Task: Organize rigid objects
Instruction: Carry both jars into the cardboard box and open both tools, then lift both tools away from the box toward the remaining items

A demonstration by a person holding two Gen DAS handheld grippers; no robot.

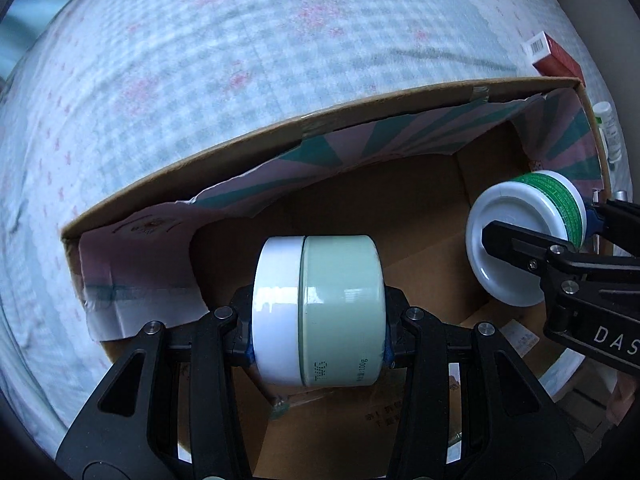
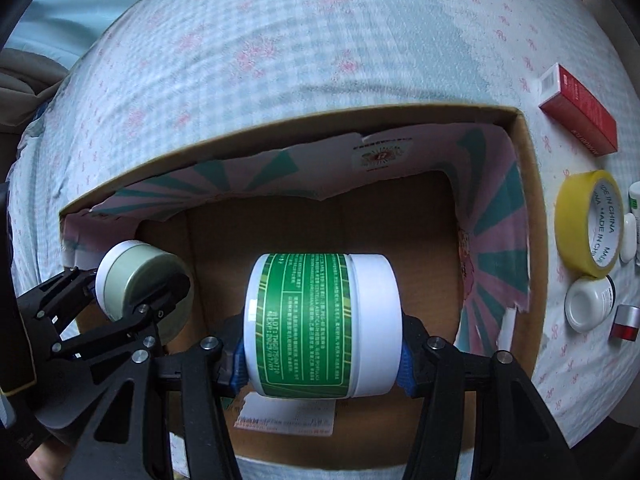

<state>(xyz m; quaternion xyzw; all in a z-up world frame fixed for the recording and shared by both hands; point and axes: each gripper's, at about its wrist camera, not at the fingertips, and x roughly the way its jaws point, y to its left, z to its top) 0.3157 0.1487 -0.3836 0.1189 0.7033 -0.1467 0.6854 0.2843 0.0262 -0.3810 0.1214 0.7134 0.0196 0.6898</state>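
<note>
Over the cardboard box (image 2: 532, 184), the left gripper (image 1: 318, 312) clamps a pale green jar (image 1: 340, 308) sideways near the left wall; the right gripper (image 2: 322, 326) clamps a green-labelled jar (image 2: 304, 324) sideways nearer the right wall. Both jars hang above the bare box floor, axes crosswise; lowering looks next.

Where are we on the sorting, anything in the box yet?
Done: nothing visible inside the cardboard box yet.

In hand: left gripper clamps the pale green jar, right gripper clamps the green-labelled white jar, both held over the box.

Left: red carton, yellow tape roll, small white jar and a few small items on the bedsheet.
</note>
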